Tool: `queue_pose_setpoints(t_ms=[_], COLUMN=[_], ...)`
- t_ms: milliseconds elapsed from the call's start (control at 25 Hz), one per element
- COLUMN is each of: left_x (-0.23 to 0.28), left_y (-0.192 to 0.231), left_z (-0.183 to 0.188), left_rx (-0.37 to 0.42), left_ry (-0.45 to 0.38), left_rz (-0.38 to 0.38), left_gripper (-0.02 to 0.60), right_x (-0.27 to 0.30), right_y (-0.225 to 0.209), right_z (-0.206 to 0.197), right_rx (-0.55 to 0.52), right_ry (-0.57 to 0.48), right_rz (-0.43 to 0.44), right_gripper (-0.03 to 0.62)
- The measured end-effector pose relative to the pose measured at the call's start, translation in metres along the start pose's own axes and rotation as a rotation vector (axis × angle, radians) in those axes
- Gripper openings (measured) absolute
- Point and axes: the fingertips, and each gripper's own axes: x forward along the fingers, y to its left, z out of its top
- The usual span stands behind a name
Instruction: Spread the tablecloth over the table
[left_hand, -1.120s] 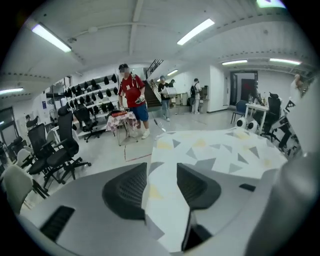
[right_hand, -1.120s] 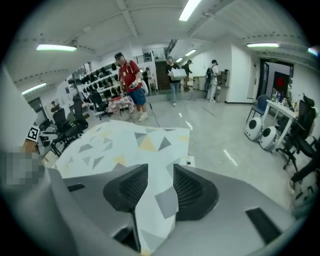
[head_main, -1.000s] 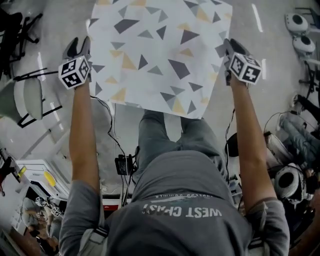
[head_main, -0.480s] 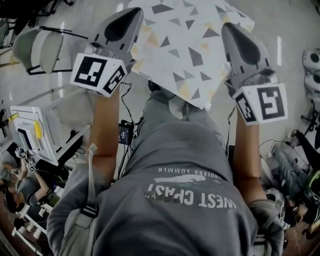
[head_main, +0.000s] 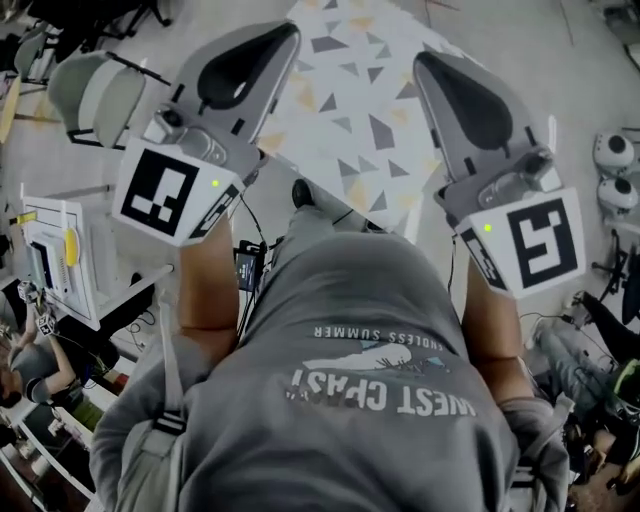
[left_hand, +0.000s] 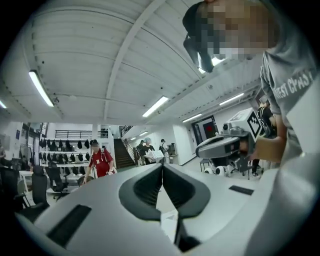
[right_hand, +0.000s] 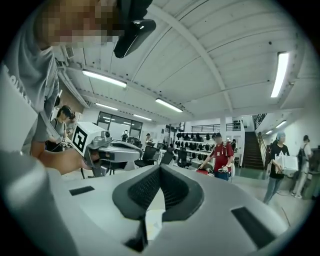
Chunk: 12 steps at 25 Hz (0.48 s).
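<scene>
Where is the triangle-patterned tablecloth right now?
In the head view the tablecloth is top centre, hanging between the left tool and right tool, each pinching an edge, in front of the person.

Tablecloth between two tools
The tablecloth (head_main: 360, 130) hangs between the left tool (head_main: 283, 32) and the right tool (head_main: 428, 62), an edge caught in each, above the floor (head_main: 560, 60); a chair (head_main: 95, 95) stands at far left, beyond the left tool.

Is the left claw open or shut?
Shut. The left claw has its jaws pressed together, pinching the tablecloth.
</scene>
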Motion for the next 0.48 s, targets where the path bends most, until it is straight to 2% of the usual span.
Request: queue_pose_setpoints(t_ms=[240, 480], left_x=[-0.012, -0.009], left_y=[-0.025, -0.032], left_z=[0.011, 0.016], left_rx=[0.014, 0.024], left_ry=[0.005, 0.003], left_rz=[0.009, 0.014], left_gripper=[0.0, 0.0], right_x=[-0.034, -0.054], right_y=[-0.009, -0.026], right_z=[0.015, 0.019], right_rx=[-0.013, -0.001], right_ry=[-0.023, -0.036], right_rz=[-0.023, -0.076], right_gripper=[0.008, 0.008])
